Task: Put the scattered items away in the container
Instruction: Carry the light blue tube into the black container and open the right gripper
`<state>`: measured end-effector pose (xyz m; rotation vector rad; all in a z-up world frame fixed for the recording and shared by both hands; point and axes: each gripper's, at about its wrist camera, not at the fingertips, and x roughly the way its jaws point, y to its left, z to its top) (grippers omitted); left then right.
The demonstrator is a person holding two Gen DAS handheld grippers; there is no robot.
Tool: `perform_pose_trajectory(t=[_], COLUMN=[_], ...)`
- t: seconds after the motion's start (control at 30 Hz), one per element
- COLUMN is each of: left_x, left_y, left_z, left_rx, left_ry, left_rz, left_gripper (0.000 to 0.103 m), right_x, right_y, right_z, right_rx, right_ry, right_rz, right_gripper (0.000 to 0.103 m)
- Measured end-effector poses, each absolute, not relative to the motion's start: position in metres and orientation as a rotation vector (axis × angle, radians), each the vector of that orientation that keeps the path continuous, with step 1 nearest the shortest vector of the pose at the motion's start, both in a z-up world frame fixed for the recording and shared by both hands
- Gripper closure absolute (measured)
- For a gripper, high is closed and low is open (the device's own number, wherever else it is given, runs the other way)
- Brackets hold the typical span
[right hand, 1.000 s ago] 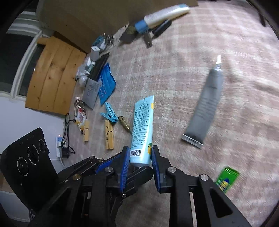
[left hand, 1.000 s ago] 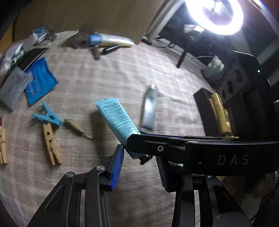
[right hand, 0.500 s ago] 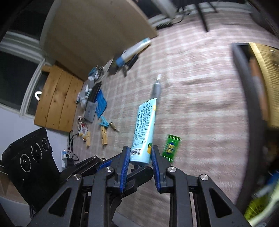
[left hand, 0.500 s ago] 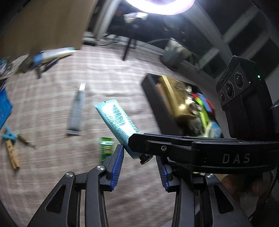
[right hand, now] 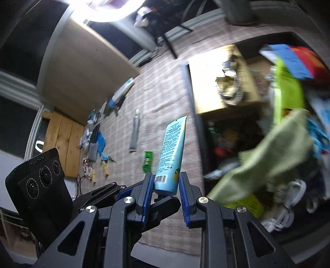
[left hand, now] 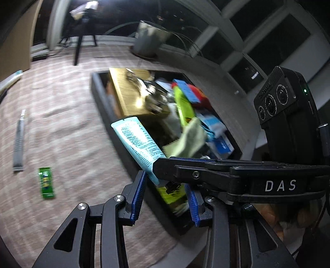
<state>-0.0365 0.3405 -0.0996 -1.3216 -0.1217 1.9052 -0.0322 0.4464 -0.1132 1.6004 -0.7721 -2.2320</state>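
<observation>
right gripper (right hand: 166, 190) clamps one blue tube (right hand: 172, 152)

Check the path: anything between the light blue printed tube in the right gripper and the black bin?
Nothing visible blocks it. The right gripper holds the light blue printed tube by its base, close beside the black bin wall. The bin is already heaped: gold flat box, pale green cloth, yellow-green packet. The tube would land on top.

Checked rug (left hand: 61, 115), dark windows (left hand: 257, 35), bright ring light (right hand: 107, 10) overhead
</observation>
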Motion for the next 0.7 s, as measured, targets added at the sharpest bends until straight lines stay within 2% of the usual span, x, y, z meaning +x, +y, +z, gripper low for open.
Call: perform_pose_trajectory(t=[0.47, 0.7], left_x=[-0.023, -0.027], left_y=[0.396, 0.395], left_z=[-0.101, -0.092], left_rx=[-1.316, -1.288], left_ry=[-0.058, -0.057], left_rz=[1.81, 1.836], left_gripper=[0.063, 0.062], right_x=[-0.006, -0.006], right_y=[0.503, 0.51], right_z=[-0.114, -0.105], right_rx=[1.635, 1.626], right_ry=[-0.878, -0.853], right_rz=[-2.294, -2.361], right_gripper=[0.08, 0.078])
